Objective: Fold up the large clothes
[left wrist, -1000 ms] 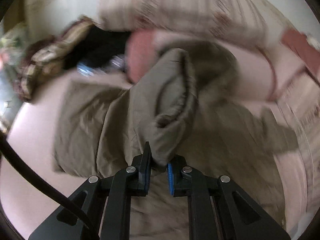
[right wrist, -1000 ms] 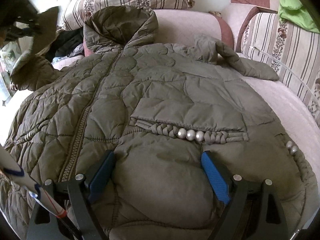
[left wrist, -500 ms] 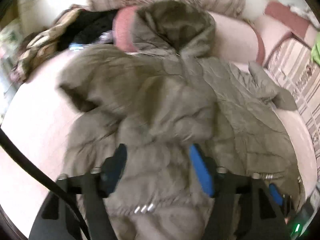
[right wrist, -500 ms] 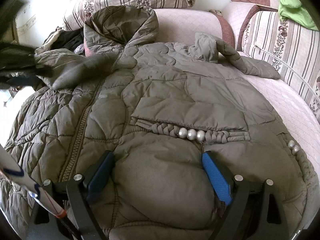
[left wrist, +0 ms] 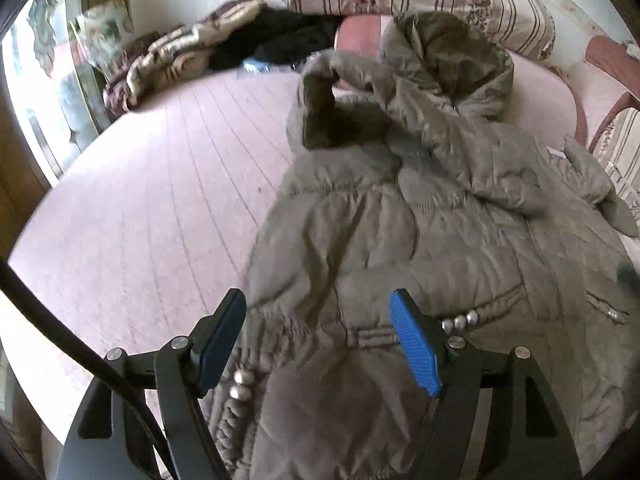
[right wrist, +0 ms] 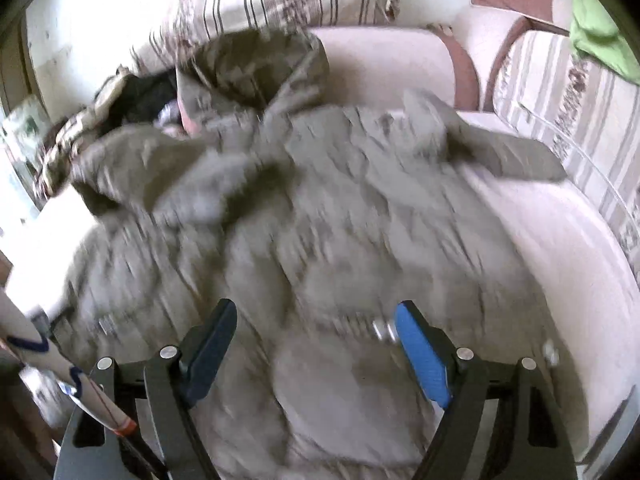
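The big puffy olive-green hooded coat (left wrist: 420, 240) lies on the pink sofa seat (left wrist: 160, 200), one side folded in. The left hand-held gripper (left wrist: 320, 340) is spread, holding nothing. The right hand-held gripper (right wrist: 316, 344) is closing, empty too. Next job, I think: fold the other sleeve (right wrist: 500, 152) in.

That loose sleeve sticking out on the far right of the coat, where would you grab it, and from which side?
Probably at the cuff end of the right sleeve, coming in from the striped couch back's side. It lies flat and free on the pink cushion, clear of the olive puffer coat's bulky body, so thin open jaws could pinch it easily.
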A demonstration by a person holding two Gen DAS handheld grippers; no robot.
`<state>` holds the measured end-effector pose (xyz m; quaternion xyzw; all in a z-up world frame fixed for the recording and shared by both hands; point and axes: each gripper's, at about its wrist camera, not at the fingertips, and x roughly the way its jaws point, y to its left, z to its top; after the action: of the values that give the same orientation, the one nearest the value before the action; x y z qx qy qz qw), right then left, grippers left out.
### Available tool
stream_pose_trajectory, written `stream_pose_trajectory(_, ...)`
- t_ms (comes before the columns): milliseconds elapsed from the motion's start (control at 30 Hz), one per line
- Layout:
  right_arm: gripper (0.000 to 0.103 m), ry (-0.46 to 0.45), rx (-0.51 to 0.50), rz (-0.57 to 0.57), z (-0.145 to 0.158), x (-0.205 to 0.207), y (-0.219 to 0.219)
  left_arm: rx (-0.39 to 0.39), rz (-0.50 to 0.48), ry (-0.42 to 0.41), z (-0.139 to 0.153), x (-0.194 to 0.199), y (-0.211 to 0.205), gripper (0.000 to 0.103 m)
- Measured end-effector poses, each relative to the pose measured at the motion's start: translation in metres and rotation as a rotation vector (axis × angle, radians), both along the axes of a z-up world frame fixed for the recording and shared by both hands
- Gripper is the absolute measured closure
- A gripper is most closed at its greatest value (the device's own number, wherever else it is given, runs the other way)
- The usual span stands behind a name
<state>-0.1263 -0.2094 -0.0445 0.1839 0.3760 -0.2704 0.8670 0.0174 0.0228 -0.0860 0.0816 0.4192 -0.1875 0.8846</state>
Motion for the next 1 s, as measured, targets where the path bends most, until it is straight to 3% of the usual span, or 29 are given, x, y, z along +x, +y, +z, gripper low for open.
stream_pose_trajectory(100,0.017,-0.028,0.157,0.005,-0.001,0.038,-0.020,0.000,-0.020,0.006,-0.001,0.000,-0.001,0.030)
stream_pose_trajectory(200,0.017,-0.018,0.344,-0.052,-0.031,0.082,-0.056,0.010,-0.030,0.004,-0.004,-0.001,-0.003,0.030)
stream_pose_trajectory(267,0.017,-0.073,0.496,-0.096,-0.049,0.099,-0.073,0.013,-0.029,0.012,-0.008,0.000,-0.004,0.030)
stream_pose_trajectory(367,0.015,-0.105,0.589,-0.159,-0.065,0.117,-0.079,0.028,-0.026,0.024,-0.012,0.002,-0.006,0.030)
stream_pose_trajectory(433,0.018,-0.068,0.561,-0.142,-0.064,0.131,-0.074,0.038,-0.026,0.029,-0.014,0.003,-0.008,0.030)
stream_pose_trajectory(500,0.043,-0.044,0.541,-0.108,-0.056,0.141,-0.070,0.042,-0.027,0.029,-0.014,0.003,-0.009,0.030)
stream_pose_trajectory(533,0.065,-0.042,0.555,-0.075,-0.051,0.145,-0.067,0.041,-0.029,0.030,-0.014,0.002,-0.009,0.030)
stream_pose_trajectory(567,0.078,-0.039,0.556,-0.068,-0.046,0.147,-0.067,0.041,-0.031,0.031,-0.014,0.001,-0.009,0.030)
stream_pose_trajectory(600,0.082,-0.039,0.550,-0.062,-0.043,0.147,-0.071,0.042,-0.031,0.030,-0.014,0.000,-0.009,0.030)
stream_pose_trajectory(833,0.090,0.080,0.246,-0.149,0.002,0.139,-0.090,0.034,-0.025,0.039,-0.013,-0.002,-0.006,0.030)
stream_pose_trajectory(1000,0.091,0.167,0.053,-0.245,0.015,0.133,-0.122,0.041,-0.028,0.038,-0.013,-0.002,-0.006,0.030)
